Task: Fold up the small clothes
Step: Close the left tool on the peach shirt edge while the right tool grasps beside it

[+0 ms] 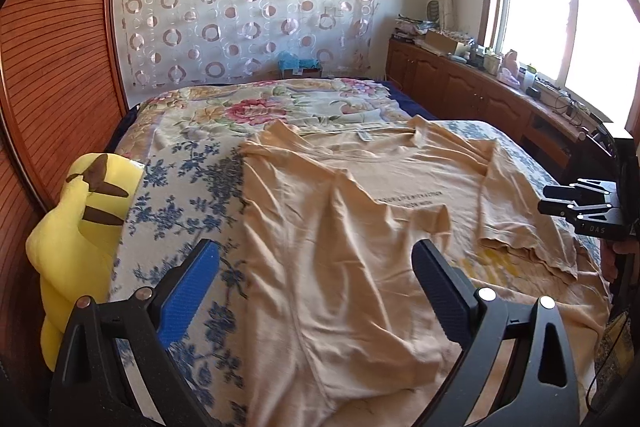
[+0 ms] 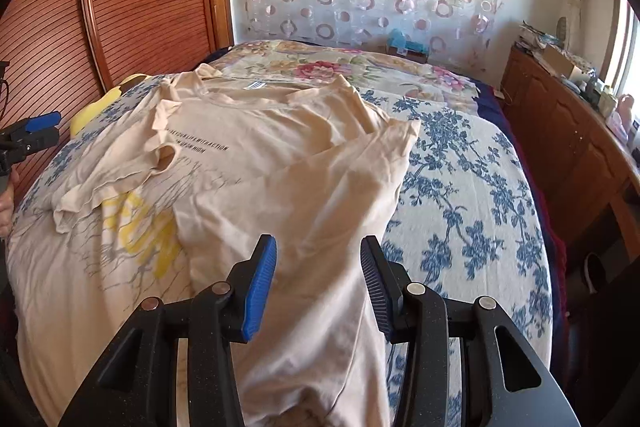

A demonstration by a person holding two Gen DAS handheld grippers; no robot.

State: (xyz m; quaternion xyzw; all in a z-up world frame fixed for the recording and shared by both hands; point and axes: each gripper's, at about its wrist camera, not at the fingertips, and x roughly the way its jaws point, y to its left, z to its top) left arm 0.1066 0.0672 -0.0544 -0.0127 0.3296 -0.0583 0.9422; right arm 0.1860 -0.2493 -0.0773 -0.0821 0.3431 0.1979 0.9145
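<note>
Left wrist: yellow plush toy (image 1: 76,239) beside T-shirt (image 1: 340,227)

The T-shirt (image 1: 352,227) is running off the bottom edge of both views, so its hem is not showing. One side is lying folded over the front, and a sleeve is lying across the chest, together covering part of the yellow print (image 2: 140,227) and the grey lines around it. The small dark lettering (image 2: 198,147) above the print is reading too small to make out in full. Left of the T-shirt, the yellow plush toy (image 1: 76,247) is sitting half behind the left gripper (image 1: 316,279) frame and the bed edge. Right of the T-shirt, the clutter on the wooden cabinet (image 1: 480,95) is too small to identify. The right gripper (image 1: 560,201) is getting cut by the frame's right edge.
</note>
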